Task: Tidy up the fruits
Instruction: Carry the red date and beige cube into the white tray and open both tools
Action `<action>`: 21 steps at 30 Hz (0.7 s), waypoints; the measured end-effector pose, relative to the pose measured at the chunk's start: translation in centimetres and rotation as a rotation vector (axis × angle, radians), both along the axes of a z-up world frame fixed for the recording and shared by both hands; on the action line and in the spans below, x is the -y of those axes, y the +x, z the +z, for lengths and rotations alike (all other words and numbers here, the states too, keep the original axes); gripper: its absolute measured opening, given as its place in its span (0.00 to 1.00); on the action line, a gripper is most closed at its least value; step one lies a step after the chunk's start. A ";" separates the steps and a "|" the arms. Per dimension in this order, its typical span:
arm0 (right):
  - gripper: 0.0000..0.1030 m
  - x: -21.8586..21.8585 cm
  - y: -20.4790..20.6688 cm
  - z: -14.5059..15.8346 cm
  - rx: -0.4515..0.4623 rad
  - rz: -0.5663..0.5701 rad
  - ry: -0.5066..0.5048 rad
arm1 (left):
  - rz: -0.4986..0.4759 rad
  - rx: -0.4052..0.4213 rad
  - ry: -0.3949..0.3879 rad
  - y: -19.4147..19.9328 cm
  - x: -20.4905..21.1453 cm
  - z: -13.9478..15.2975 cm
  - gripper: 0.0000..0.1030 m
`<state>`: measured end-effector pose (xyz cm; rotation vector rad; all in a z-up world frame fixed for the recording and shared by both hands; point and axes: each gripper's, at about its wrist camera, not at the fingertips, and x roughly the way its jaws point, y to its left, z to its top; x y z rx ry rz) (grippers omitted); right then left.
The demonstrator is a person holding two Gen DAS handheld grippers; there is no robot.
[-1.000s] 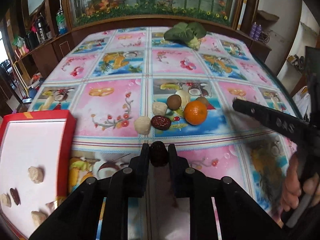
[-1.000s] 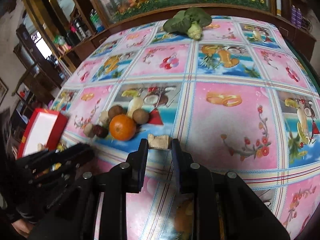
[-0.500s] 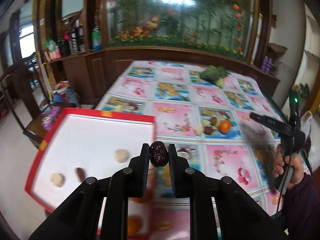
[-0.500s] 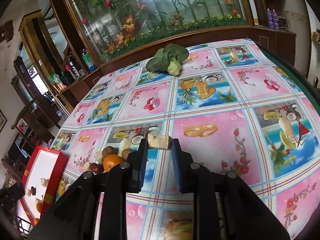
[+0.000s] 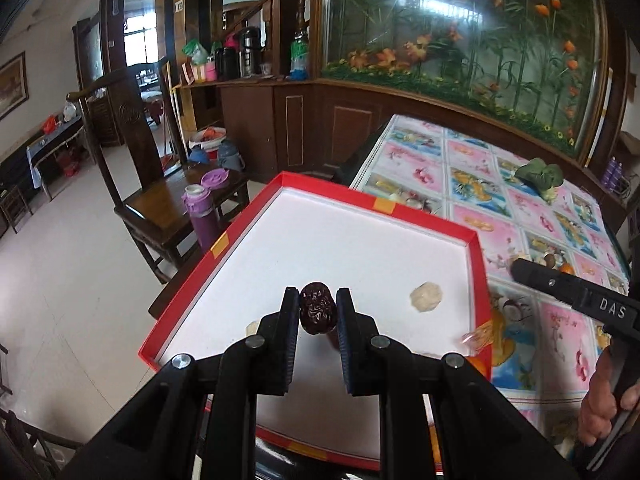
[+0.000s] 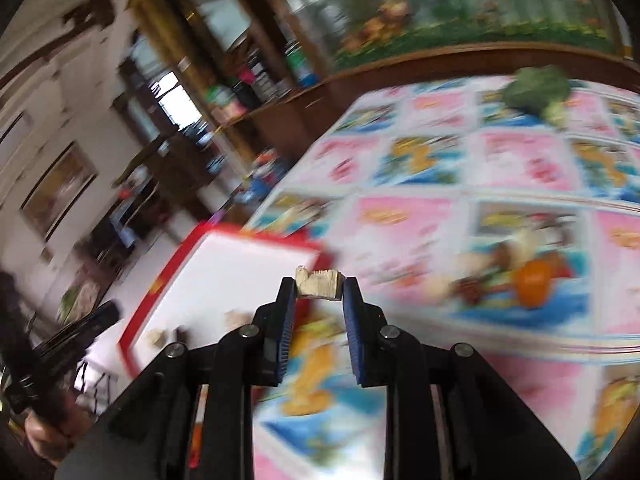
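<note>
My left gripper (image 5: 318,310) is shut on a wrinkled dark red date (image 5: 317,307) and holds it above the red box with a white floor (image 5: 344,248). A pale nut (image 5: 426,297) lies in the box to the right. My right gripper (image 6: 319,286) is shut on a pale walnut piece (image 6: 319,283), above the tablecloth beside the box (image 6: 224,264). The right wrist view is blurred. An orange (image 6: 534,283) and several small fruits (image 6: 472,286) lie on the table right of it.
A green leafy vegetable (image 5: 540,176) lies at the far side of the patterned table (image 5: 472,184). A wooden chair (image 5: 168,200) with a purple flask (image 5: 200,216) stands left of the table. The other gripper (image 5: 576,300) shows at the right.
My left gripper has carried the date left, over the middle of the red box. My right gripper has swung left with the walnut piece towards the box.
</note>
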<state>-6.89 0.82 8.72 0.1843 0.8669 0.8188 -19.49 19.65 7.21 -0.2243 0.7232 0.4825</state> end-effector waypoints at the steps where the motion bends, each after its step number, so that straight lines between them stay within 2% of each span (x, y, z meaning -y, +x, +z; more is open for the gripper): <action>1: 0.25 -1.2 -0.5 -0.1 -0.007 0.035 -0.001 | -0.002 -0.009 -0.003 0.0 -0.2 -0.4 0.16; 3: 0.25 -3.7 -1.3 -0.5 -0.031 0.103 -0.006 | -0.004 -0.028 -0.004 0.0 -0.4 -0.9 0.16; 9: 0.26 -7.4 -2.0 -2.7 -0.053 0.187 -0.035 | -0.054 -0.068 0.014 0.8 0.4 -2.0 0.16; 15: 0.26 -8.4 -2.8 -4.3 -0.031 0.247 -0.126 | -0.065 -0.125 0.034 1.3 1.5 -3.5 0.17; 18: 0.26 -8.5 -2.8 -4.7 -0.042 0.254 -0.138 | -0.058 -0.144 0.049 1.5 1.7 -3.9 0.17; 21: 0.26 -8.7 -3.1 -4.8 -0.015 0.252 -0.162 | -0.044 -0.157 0.070 1.6 1.8 -4.2 0.17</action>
